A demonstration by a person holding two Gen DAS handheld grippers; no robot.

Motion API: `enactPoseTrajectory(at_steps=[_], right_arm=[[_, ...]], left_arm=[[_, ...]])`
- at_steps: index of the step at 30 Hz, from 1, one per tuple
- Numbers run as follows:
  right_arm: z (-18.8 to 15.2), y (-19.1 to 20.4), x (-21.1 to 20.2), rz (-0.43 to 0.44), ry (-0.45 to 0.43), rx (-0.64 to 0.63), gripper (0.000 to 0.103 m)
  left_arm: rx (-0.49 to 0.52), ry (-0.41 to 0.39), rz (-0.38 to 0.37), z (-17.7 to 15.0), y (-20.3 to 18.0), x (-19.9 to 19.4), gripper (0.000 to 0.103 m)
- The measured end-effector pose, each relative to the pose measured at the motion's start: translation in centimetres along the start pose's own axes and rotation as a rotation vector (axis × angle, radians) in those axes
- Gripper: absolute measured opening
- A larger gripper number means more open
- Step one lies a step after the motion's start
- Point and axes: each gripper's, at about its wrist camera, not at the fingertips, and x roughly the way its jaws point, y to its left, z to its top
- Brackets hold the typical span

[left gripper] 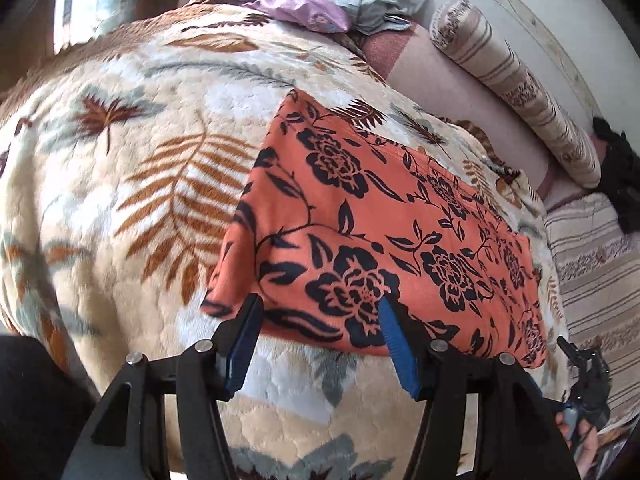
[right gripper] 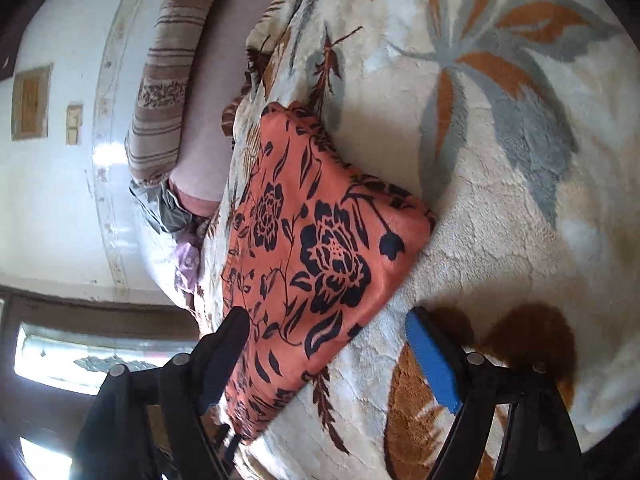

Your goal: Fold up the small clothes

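Note:
An orange garment with a black flower print [left gripper: 380, 232] lies folded flat on a cream leaf-patterned blanket [left gripper: 120, 200]. It also shows in the right wrist view [right gripper: 312, 260]. My left gripper [left gripper: 320, 308] is open, its blue-padded fingers over the garment's near edge, holding nothing. My right gripper [right gripper: 328, 320] is open, its fingers straddling the garment's near corner, holding nothing. The right gripper shows at the lower right of the left wrist view [left gripper: 588, 384], beside the garment's end.
A striped bolster [left gripper: 516, 84] lies along a pink mattress edge by the white wall. Grey and lilac cloths [left gripper: 320, 0] are piled at the blanket's far end. A striped rug [left gripper: 596, 272] and a black object [left gripper: 620, 172] lie to the right.

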Motion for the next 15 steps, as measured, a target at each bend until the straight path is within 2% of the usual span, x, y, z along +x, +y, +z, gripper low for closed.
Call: enactPoseTrajectory(at_steps=[4,6,8,11,13,14,15], right_arm=[[1.2,0.5,0.6,0.011,-0.076,0.019,0.083],[1.8,0.1,0.5,0.019,-0.126,0.084,0.083],[2.4,0.7,0.8,0.003,-0.154,0.073,0.078],[3.0,0.5,1.8,-0.032,-0.137,0.076,0.031],[3.3,0.1,2.5,-0.059,-0.116,0.074,0.024],[3.4,0.3,2.6,-0.075,-0.112,0.052,0.019],[3.4,0.7,2.7,-0.093,-0.105,0.025,0.016]], left_arm=[[-0.193,-0.033,-0.021,-0.7,2.7,-0.5,0.063],[-0.233,-0.014,-0.016,-0.4,3.5,0.6,0.065],[-0.269,0.017,-0.014,-0.4,3.9,1.8,0.065],[-0.267,-0.006,0.001,-0.5,3.3,1.6,0.065],[-0.265,-0.004,0.000,-0.2,3.0,2.0,0.065],[-0.250,0.000,0.010,0.2,2.8,2.3,0.058],[-0.223,-0.003,0.039,0.5,2.8,2.6,0.041]])
